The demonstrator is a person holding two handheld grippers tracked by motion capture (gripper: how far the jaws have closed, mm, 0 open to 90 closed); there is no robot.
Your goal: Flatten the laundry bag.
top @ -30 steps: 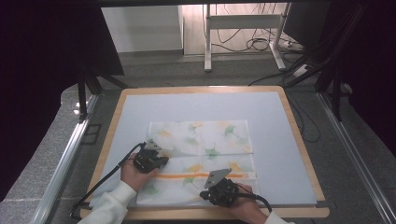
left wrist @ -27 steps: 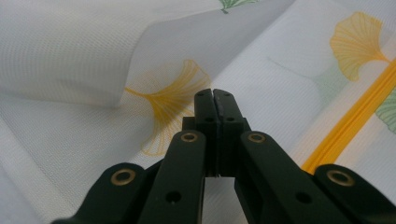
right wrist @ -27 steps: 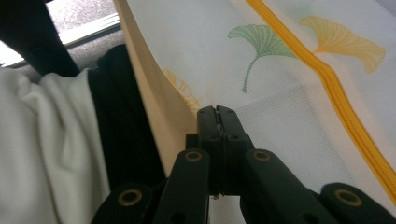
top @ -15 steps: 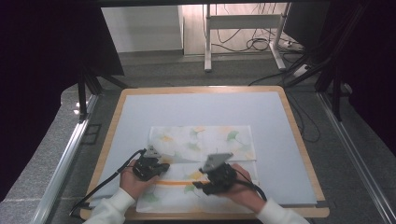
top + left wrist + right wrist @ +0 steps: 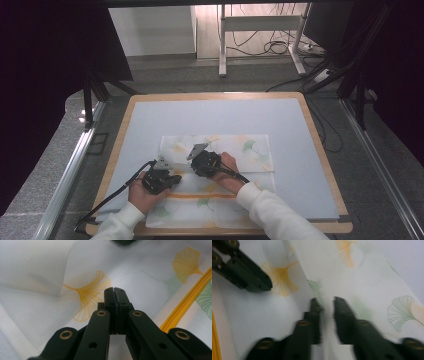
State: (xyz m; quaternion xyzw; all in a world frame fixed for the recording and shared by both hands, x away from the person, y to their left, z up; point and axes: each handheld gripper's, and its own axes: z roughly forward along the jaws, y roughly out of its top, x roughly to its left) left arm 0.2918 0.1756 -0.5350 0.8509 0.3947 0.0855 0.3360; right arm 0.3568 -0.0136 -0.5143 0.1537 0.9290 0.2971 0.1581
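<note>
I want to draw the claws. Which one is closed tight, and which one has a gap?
The left claw is closed tight, its tips pressed together over the leaf-printed cloth. The right claw has a gap between its tips.

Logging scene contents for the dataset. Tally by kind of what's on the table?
Cloths: 1, the white leaf-print cloth, folded over itself
Tongs: 2, left tongs shut, right tongs slightly open
Boards: 1, the wood-edged board under it all
Total: 4
</note>
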